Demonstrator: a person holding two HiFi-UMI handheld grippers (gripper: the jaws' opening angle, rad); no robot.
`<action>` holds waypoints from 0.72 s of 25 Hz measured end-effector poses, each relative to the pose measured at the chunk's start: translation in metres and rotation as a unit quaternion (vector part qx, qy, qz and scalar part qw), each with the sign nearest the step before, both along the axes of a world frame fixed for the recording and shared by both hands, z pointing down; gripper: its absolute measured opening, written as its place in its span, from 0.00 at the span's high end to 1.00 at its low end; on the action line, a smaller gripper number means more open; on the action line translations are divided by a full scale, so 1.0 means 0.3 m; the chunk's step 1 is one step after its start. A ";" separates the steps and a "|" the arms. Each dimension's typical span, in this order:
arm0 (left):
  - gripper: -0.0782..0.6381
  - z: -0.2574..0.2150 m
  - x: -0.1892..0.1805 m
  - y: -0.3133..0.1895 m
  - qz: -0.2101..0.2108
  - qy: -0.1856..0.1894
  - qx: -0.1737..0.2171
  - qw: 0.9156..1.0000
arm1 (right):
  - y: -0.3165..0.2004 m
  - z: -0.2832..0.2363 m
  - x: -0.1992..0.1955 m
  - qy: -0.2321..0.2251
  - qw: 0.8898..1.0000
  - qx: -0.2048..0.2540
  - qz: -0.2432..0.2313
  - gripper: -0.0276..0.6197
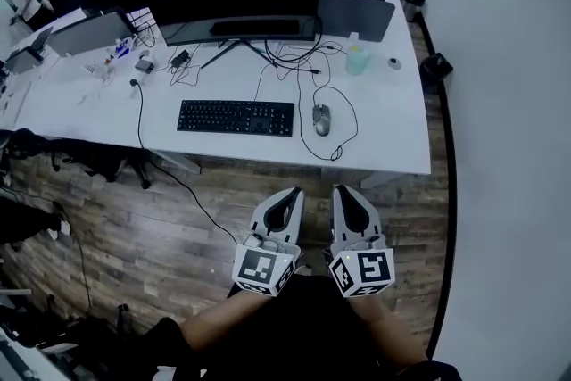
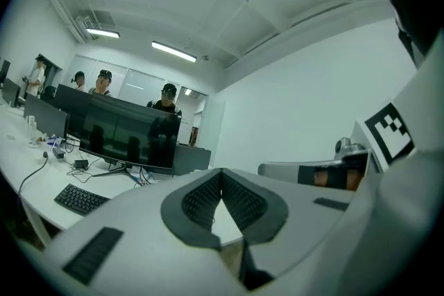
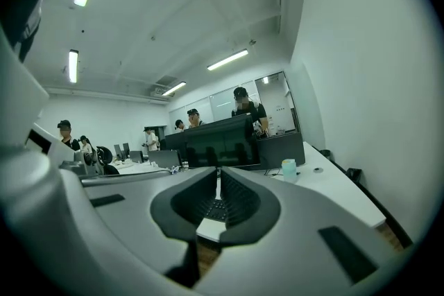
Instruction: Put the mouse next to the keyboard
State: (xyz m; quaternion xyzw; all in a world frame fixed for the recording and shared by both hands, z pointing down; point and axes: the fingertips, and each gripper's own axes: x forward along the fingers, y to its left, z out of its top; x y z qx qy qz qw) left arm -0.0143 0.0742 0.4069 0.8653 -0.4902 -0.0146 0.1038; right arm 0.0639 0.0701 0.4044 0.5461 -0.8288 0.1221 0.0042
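A grey wired mouse (image 1: pixel 321 119) lies on the white desk (image 1: pixel 393 129), just right of the black keyboard (image 1: pixel 235 117). Both grippers hang close to the person's body over the wooden floor, well short of the desk. My left gripper (image 1: pixel 291 193) and my right gripper (image 1: pixel 342 190) point toward the desk, side by side, each with its tips together and nothing between them. In the left gripper view the left gripper (image 2: pixel 221 172) is shut, with the keyboard (image 2: pixel 81 198) far off at the left. The right gripper (image 3: pixel 218 172) is shut too, empty.
A wide black monitor (image 1: pixel 236 0) stands behind the keyboard, with tangled cables (image 1: pixel 308 58), a pale green cup (image 1: pixel 357 60) and a second dark screen (image 1: pixel 357 13) at the right. Several people stand beyond the desk. A white wall runs along the right side.
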 end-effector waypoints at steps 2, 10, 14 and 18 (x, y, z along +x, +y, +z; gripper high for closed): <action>0.89 -0.016 0.025 0.081 -0.001 -0.002 0.003 1.000 | 0.080 -0.023 0.010 0.002 1.000 0.010 -0.006 0.91; 0.89 -0.039 0.121 0.324 0.010 -0.014 0.021 1.000 | 0.336 -0.053 0.046 0.002 0.999 0.036 -0.010 0.91; 0.89 -0.028 0.162 0.383 0.013 -0.034 0.015 0.999 | 0.396 -0.038 0.064 0.015 0.999 0.032 -0.010 0.91; 0.89 -0.033 0.188 0.422 0.022 -0.031 0.024 0.999 | 0.423 -0.026 0.067 0.034 0.999 0.029 -0.010 0.91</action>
